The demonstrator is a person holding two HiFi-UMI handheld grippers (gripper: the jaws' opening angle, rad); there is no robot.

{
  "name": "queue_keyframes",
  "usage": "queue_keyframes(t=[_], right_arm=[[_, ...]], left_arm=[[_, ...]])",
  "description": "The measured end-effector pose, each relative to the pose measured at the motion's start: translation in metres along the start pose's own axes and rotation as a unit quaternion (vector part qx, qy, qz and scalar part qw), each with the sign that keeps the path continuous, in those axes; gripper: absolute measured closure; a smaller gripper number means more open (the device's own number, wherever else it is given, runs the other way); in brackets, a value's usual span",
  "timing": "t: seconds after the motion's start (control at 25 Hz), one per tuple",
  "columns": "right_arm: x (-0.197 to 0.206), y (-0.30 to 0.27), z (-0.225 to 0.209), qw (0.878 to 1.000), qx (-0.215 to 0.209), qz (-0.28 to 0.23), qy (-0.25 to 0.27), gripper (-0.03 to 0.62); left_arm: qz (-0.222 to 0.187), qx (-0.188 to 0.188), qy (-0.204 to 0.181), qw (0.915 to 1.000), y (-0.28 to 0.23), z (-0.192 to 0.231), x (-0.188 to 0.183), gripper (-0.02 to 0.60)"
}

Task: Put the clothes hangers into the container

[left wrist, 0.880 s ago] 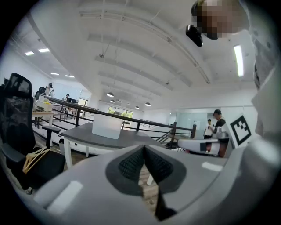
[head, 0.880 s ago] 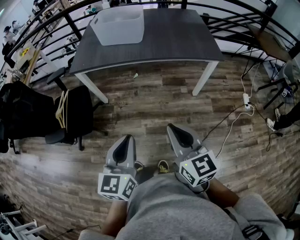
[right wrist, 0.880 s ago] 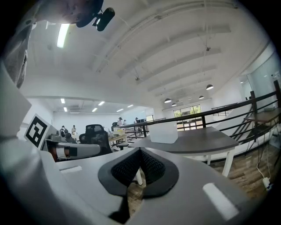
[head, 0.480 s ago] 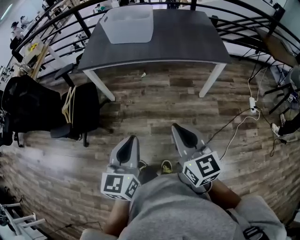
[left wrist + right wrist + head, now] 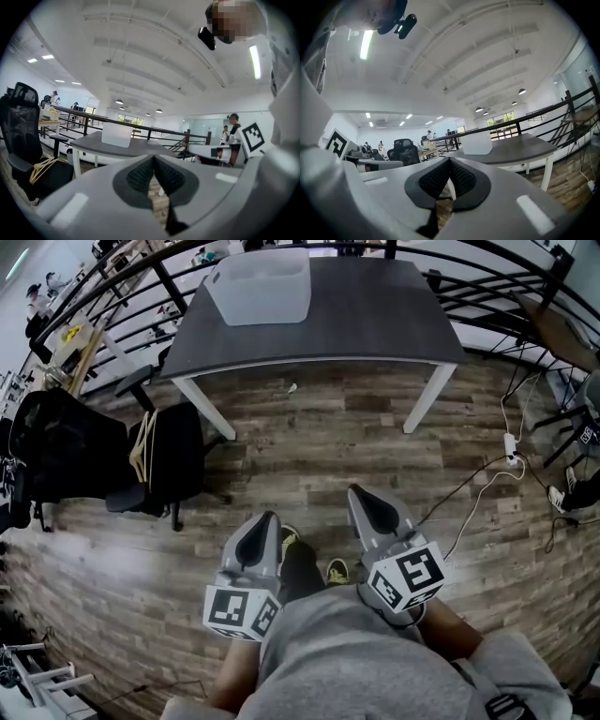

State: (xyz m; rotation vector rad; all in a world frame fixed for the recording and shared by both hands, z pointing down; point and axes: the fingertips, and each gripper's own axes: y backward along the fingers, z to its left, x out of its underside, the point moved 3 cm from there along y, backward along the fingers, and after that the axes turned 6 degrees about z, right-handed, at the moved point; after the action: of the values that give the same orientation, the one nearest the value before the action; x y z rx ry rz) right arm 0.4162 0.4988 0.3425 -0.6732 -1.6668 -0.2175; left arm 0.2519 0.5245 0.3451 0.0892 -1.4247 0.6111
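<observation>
Head view: approach step, judged. Left gripper (image 5: 262, 521) and right gripper (image 5: 361, 498) at lower centre; clothes hangers (image 5: 141, 448) on chair (image 5: 178, 460) at mid-left; container (image 5: 260, 287) on table (image 5: 375, 315) at top.
Left gripper view: jaws together, empty.
Right gripper view: jaws together, empty. The next move probably called for opening and reaching the hangers.

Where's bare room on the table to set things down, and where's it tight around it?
Free: the table right of the white container, out to its right edge, plus the near strip in front of it. The floor before the table is mostly open too. Crowded: left, the black chair with hangers on it; right, cables and a power strip.
</observation>
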Motion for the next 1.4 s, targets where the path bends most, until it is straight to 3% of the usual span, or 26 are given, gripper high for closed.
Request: queue_keyframes(t=[0.52, 0.8, 1.08, 1.4], right_arm=[[-0.006, -0.049, -0.005, 1.0, 0.004, -0.003, 0.013, 0.594], [-0.022, -0.122, -0.008, 1.0, -0.015, 0.01, 0.021, 0.594], [-0.058, -0.217, -0.008, 0.999, -0.034, 0.018, 0.028, 0.594], [-0.084, -0.282, -0.004, 0.999, -0.027, 0.018, 0.042, 0.594]], left_arm=[[0.002, 0.018, 0.002, 0.9998, -0.036, 0.031, 0.0, 0.571], [0.01, 0.006, 0.018, 0.9998, -0.08, 0.085, -0.019, 0.571], [0.003, 0.001, 0.031, 0.9995, -0.131, 0.158, -0.06, 0.571], [0.006, 0.014, 0.028, 0.9995, -0.168, 0.213, -0.088, 0.571]])
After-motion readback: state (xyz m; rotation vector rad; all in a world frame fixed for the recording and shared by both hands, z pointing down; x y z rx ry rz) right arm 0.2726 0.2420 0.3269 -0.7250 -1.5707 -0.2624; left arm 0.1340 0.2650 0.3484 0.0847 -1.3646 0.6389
